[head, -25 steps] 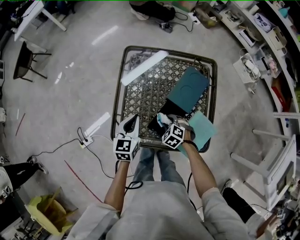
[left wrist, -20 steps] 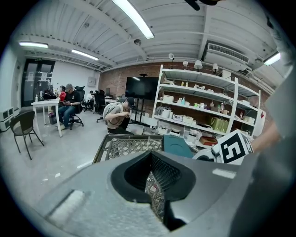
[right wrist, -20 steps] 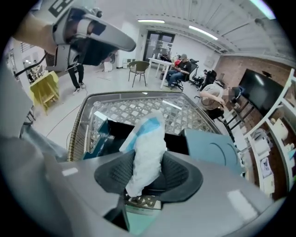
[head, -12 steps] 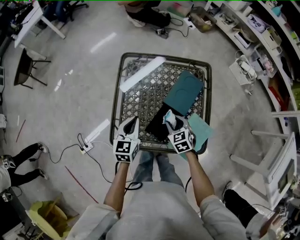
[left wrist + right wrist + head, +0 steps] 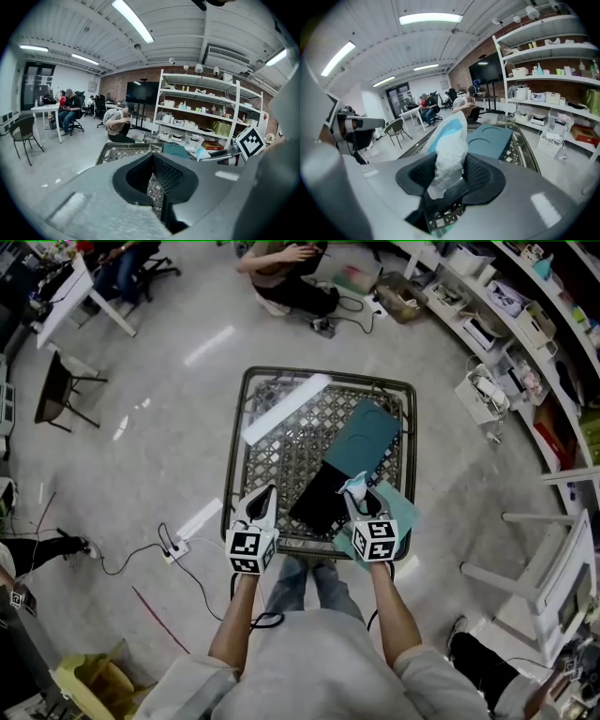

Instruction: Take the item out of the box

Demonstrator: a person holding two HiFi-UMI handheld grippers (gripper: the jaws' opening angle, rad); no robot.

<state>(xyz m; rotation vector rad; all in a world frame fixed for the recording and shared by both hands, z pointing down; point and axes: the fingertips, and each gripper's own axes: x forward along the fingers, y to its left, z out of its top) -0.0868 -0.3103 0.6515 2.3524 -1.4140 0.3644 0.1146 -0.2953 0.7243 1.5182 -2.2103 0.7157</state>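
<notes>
Left side: power strip lying on the floor, well apart from the tabletop; lattice tabletop standing in front of the person.

Left gripper hovering over the near left edge of the tabletop; its fingers are sitting closed together, tips meeting, nothing between them; only lattice is showing through the hollow behind the tips in the left gripper view.

Centre: black box base lying on the tabletop between the two grippers, nearer the right one; teal lid lying flat just beyond it, overlapping or touching its far end, cannot tell which.

Right gripper hanging over the near right corner of the box base; its fingers are standing partly apart and pressing on the plastic-wrapped item; the item, white crinkled wrap with blue showing inside, is sticking out past the fingertips, clear of the box in the right gripper view, with lattice showing under it.

Pale teal sheet lying on the near right corner of the tabletop, under the right gripper and overhanging the edge.

Far right: shelving running along the wall, loaded with small boxes and bottles.
</notes>
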